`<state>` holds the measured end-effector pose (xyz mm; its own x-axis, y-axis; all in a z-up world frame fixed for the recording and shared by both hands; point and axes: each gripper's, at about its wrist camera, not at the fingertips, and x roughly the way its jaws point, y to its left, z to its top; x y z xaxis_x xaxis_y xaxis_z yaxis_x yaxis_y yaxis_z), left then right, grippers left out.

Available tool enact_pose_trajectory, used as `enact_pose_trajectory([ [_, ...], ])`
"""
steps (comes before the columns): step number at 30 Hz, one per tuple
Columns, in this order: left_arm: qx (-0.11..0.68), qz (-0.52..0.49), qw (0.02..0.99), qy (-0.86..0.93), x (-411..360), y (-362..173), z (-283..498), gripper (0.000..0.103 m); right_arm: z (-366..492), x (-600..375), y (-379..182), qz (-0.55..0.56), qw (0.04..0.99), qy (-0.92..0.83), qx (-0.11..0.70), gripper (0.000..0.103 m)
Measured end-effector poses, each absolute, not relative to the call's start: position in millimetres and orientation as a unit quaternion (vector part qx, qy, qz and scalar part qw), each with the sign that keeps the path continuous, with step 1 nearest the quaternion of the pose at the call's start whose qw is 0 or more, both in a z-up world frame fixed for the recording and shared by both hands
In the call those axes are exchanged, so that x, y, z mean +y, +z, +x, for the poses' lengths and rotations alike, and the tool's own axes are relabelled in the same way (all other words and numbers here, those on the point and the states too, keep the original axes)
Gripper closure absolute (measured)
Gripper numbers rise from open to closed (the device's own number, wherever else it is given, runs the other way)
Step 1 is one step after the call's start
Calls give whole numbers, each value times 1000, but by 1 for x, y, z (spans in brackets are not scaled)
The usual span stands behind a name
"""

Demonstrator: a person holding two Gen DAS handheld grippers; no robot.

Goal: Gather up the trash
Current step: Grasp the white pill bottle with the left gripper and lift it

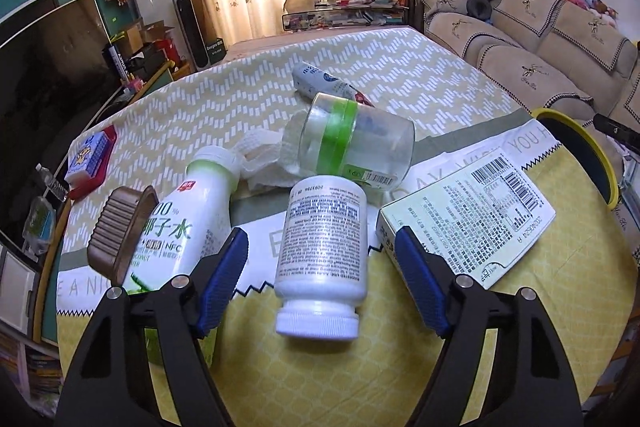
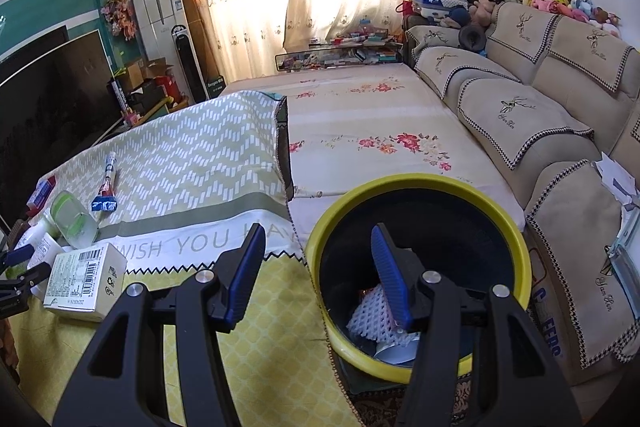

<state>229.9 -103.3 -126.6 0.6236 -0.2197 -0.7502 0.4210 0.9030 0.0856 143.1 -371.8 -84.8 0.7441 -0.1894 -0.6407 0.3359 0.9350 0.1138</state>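
Some trash is already in the yellow-rimmed bin (image 2: 420,187) at the lower middle of the right wrist view: a white foam net (image 2: 370,311) and something pale under it; the right gripper (image 2: 320,275) hangs over the rim, fingers apart, holding nothing. Lots is left on the table (image 1: 280,379); the left gripper (image 1: 320,267) has its fingers apart around the white pill bottle (image 1: 322,251), not squeezing it; the coconut water bottle (image 1: 180,223), clear jar (image 1: 356,143) and box (image 1: 468,223) wait nearby.
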Motion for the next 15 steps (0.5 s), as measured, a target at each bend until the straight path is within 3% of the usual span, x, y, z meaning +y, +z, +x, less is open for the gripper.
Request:
enact_pose_trajectory([
  [15,389,137,893,-180,-103,-131,243,28,152,-360,-88,92,923,-147,343,50],
])
